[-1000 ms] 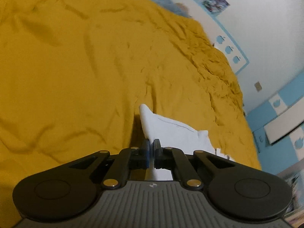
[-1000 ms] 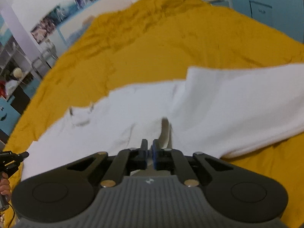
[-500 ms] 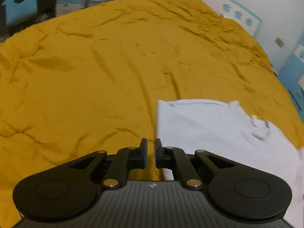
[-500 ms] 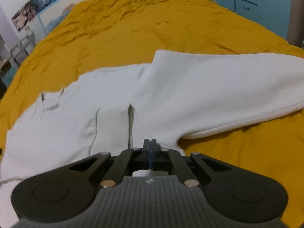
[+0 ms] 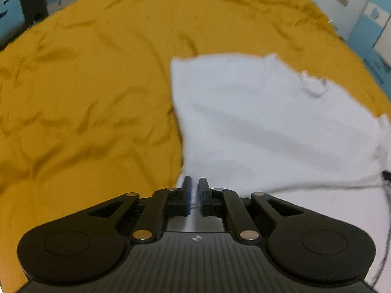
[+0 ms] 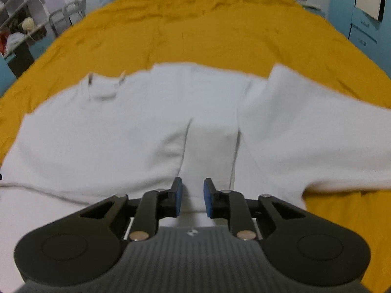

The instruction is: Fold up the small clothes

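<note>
A white long-sleeved top [image 6: 136, 134] lies spread on the mustard-yellow bedspread [image 6: 207, 31]. Its collar [image 6: 105, 89] is toward the left and one sleeve [image 6: 317, 131] runs off to the right. My right gripper [image 6: 193, 193] hovers over the near middle of the top. Its jaws are opening and the cloth lies below the blue pads, not pinched. In the left wrist view the top [image 5: 256, 117] fills the right half. My left gripper [image 5: 194, 190] sits at its near left edge, shut to a sliver, with no cloth seen pinched.
The yellow bedspread [image 5: 85, 85] stretches wide to the left and far side of the top. Shelves with clutter [image 6: 22, 26] stand beyond the bed's left edge. Blue cabinets [image 6: 361, 31] stand on the right. A thin cord [image 5: 385, 210] hangs at the right edge of the left wrist view.
The right jaws, shut on a raised fold of the top, have parted and the cloth now lies flat. The left gripper let its corner go and swung, so more of the top shows.
</note>
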`<state>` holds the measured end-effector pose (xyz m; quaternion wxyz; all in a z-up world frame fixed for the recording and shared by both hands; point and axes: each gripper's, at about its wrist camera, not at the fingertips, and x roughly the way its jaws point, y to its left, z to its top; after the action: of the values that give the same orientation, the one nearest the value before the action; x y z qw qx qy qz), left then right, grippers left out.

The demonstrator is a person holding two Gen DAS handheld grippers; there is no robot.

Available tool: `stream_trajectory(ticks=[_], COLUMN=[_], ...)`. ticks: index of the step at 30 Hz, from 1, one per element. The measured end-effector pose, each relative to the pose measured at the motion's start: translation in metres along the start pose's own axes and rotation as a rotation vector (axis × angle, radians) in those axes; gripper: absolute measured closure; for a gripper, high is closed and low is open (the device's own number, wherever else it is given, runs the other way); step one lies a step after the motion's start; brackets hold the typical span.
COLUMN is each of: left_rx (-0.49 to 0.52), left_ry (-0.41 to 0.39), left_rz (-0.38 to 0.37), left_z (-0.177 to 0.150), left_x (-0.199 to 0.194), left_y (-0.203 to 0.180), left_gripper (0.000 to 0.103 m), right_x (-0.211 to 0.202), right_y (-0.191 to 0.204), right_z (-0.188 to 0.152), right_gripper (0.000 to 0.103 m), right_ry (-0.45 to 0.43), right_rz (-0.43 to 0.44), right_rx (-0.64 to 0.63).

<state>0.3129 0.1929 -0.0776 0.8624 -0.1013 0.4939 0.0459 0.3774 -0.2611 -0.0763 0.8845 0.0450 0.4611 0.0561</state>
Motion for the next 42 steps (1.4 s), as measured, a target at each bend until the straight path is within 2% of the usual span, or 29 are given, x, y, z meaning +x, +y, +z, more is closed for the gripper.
stream_trajectory(ticks=[3, 7, 12, 15, 17, 18, 19, 20, 21, 23, 25, 32, 34, 37, 42], left_rx=[-0.021, -0.031, -0.048, -0.05, -0.049, -0.052, -0.057, -0.062, -0.065, -0.063, -0.056, -0.058, -0.051, -0.036, -0.042], left_ry=[-0.022, -0.085, -0.142, -0.174, -0.179, -0.177, -0.176, -0.176, -0.181, -0.191, -0.193, -0.139, -0.129, -0.116, -0.076], left_rz=[-0.002, -0.043, -0.08, -0.079, -0.07, -0.067, -0.065, -0.06, -0.054, -0.034, -0.017, 0.024, 0.04, 0.056, 0.089], left_z=[-0.005, -0.004, 0.0, 0.002, 0.006, 0.008, 0.009, 0.01, 0.01, 0.011, 0.014, 0.017, 0.016, 0.015, 0.015], left_x=[-0.009, -0.034, -0.052, -0.054, -0.051, -0.049, -0.047, -0.045, -0.044, -0.042, -0.037, -0.019, -0.017, -0.014, 0.002], left_y=[-0.001, -0.007, -0.022, -0.03, -0.037, -0.04, -0.043, -0.046, -0.048, -0.053, -0.058, -0.068, -0.07, -0.073, -0.073], left_gripper=[0.095, 0.09, 0.084, 0.077, 0.072, 0.071, 0.069, 0.067, 0.065, 0.054, 0.05, 0.049, 0.049, 0.049, 0.048], right_x=[-0.016, -0.056, -0.12, -0.158, -0.176, -0.182, -0.187, -0.191, -0.193, -0.193, -0.188, -0.145, -0.133, -0.129, -0.122], right_y=[-0.012, -0.038, -0.107, -0.152, -0.18, -0.194, -0.209, -0.225, -0.24, -0.265, -0.29, -0.369, -0.383, -0.405, -0.439], right_z=[-0.004, -0.005, 0.005, 0.009, 0.01, 0.01, 0.009, 0.007, 0.005, -0.002, -0.009, -0.02, -0.021, -0.027, -0.05], right_gripper=[0.089, 0.081, 0.077, 0.074, 0.066, 0.053, 0.046, 0.044, 0.043, 0.039, 0.039, 0.039, 0.047, 0.048, 0.049], right_ry=[-0.011, -0.035, -0.086, -0.131, -0.156, -0.169, -0.184, -0.2, -0.215, -0.25, -0.276, -0.307, -0.296, -0.306, -0.301], right_rz=[0.023, 0.004, -0.026, -0.107, -0.155, -0.168, -0.175, -0.182, -0.193, -0.217, -0.237, -0.237, -0.27, -0.359, -0.362], right_rx=[0.043, 0.054, 0.186, 0.245, 0.292, 0.322, 0.359, 0.403, 0.444, 0.505, 0.568, 0.813, 0.855, 0.926, 1.044])
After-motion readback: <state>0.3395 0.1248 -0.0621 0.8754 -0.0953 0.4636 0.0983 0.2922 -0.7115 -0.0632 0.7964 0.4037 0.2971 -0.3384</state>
